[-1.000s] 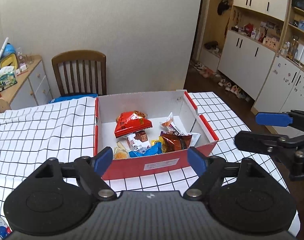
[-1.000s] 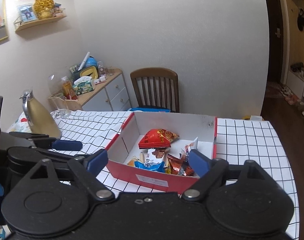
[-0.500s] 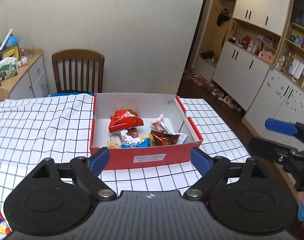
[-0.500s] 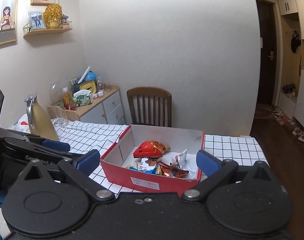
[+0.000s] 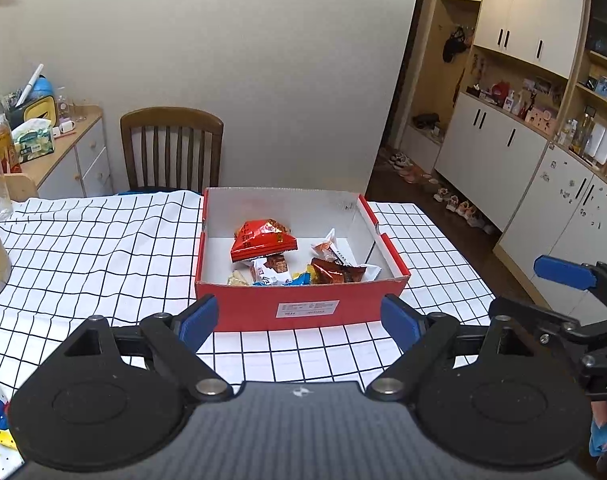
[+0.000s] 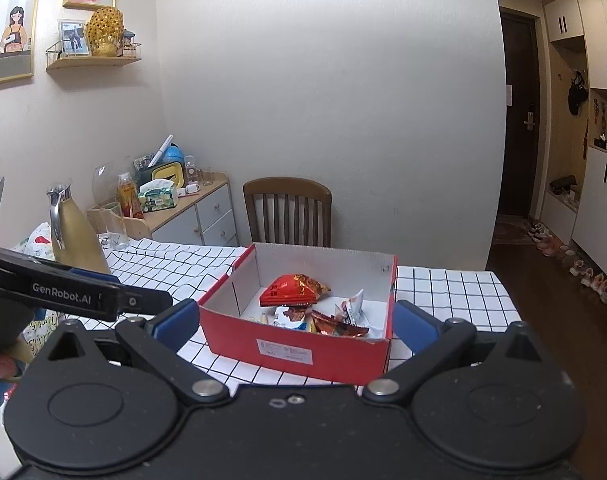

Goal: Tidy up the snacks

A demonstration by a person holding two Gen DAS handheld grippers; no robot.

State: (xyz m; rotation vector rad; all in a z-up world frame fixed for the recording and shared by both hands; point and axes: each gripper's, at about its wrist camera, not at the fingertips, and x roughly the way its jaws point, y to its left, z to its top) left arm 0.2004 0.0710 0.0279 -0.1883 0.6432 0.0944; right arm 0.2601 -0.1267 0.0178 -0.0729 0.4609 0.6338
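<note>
A red cardboard box (image 5: 303, 310) with a white inside stands on the checked tablecloth; it also shows in the right wrist view (image 6: 299, 354). Several snack packets lie in it, with a red bag (image 5: 263, 240) (image 6: 293, 290) on top and a brown wrapper (image 5: 335, 272) beside it. My left gripper (image 5: 299, 322) is open and empty, held back from the box's near wall. My right gripper (image 6: 295, 326) is open and empty, also short of the box, and shows at the right of the left wrist view (image 5: 543, 292).
A wooden chair (image 5: 171, 148) stands behind the table. A gold jug (image 6: 77, 236) and a glass (image 6: 115, 226) stand at the table's left. A sideboard (image 6: 183, 216) with clutter is at the left wall. White cabinets (image 5: 503, 152) and shoes line the right.
Both grippers have pulled back and risen from the box, so it looks smaller and farther. Both stay open and empty. The snacks have not moved.
</note>
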